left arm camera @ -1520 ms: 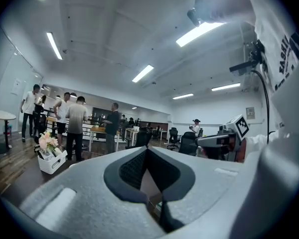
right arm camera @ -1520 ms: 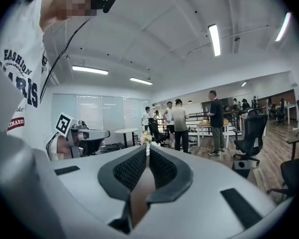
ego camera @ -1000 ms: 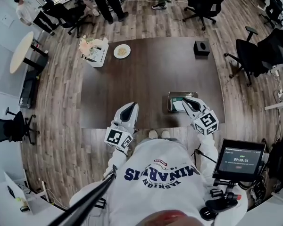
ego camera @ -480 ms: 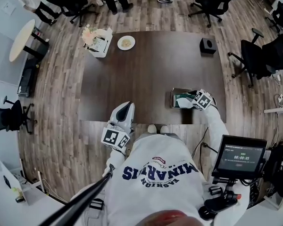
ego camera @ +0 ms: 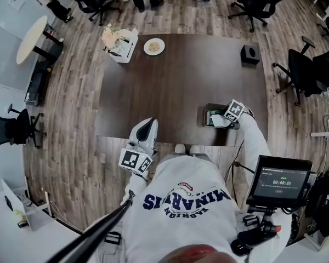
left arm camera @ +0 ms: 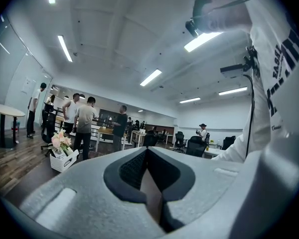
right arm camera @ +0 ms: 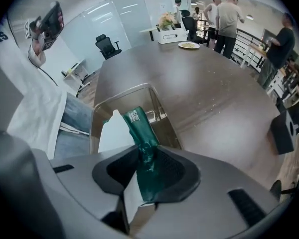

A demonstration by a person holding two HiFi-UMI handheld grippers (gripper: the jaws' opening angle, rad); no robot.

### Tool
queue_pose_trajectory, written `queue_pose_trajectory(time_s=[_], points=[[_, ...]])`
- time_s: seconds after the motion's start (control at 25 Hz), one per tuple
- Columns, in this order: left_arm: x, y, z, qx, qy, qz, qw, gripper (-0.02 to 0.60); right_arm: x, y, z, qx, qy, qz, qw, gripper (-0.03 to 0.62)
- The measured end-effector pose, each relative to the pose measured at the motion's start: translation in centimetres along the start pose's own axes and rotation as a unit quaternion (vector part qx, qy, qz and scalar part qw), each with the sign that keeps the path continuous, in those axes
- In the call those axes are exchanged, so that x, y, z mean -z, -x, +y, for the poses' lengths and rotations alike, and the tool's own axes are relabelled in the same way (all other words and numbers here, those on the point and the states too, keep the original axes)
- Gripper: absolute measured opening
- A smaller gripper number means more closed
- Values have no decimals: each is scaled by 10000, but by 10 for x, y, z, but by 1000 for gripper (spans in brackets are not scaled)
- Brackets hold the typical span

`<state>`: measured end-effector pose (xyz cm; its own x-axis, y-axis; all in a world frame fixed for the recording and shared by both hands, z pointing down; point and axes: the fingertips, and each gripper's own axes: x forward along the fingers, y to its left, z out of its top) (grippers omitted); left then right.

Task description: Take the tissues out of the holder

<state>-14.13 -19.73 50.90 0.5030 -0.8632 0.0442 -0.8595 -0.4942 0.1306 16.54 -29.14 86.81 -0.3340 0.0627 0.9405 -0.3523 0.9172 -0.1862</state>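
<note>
A clear tissue holder [ego camera: 207, 109] stands near the front right edge of the dark table [ego camera: 175, 86]. In it lies a green and white tissue pack [right arm camera: 133, 121]. My right gripper [ego camera: 223, 118] points steeply down into the holder [right arm camera: 157, 96]. Its jaws have just been opening and stand apart, with the pack's green end between them [right arm camera: 144, 156]. The white tissue [ego camera: 219, 123] shows beside the marker cube. My left gripper [ego camera: 147, 124] hovers level at the table's front edge, far left of the holder, shut with nothing in it [left arm camera: 147, 151].
At the table's far side stand a white box of flowers [ego camera: 120, 40], a plate of food [ego camera: 154, 46] and a small black cube box [ego camera: 250, 54]. Office chairs ring the table and people stand beyond it. A tablet [ego camera: 279, 179] sits by my right side.
My right gripper has dropped from above the table edge and tipped down into the holder, onto the tissue pack. The left gripper has hardly shifted.
</note>
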Motion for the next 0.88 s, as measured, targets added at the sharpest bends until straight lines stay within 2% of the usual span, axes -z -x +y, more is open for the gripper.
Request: queue_pose_trajectory(time_s=[0.08, 0.2, 0.32, 0.64, 0.88], points=[[3, -7, 5, -41, 10, 27, 10000, 5, -1, -1, -8, -135, -2, 29, 9999, 109], [5, -7, 7, -79, 24, 45, 10000, 5, 0, -3, -9, -112, 159, 110, 9997, 39], [4, -8, 6, -76, 22, 39, 10000, 5, 0, -4, -8, -64, 238, 184, 9995, 12], [3, -13, 7, -44, 21, 30, 10000, 5, -2, 2, -3, 18, 351, 219, 9991, 5], [0, -19, 8, 29, 14, 11, 10000, 5, -10, 22, 9, 316, 535, 84, 9980, 5]])
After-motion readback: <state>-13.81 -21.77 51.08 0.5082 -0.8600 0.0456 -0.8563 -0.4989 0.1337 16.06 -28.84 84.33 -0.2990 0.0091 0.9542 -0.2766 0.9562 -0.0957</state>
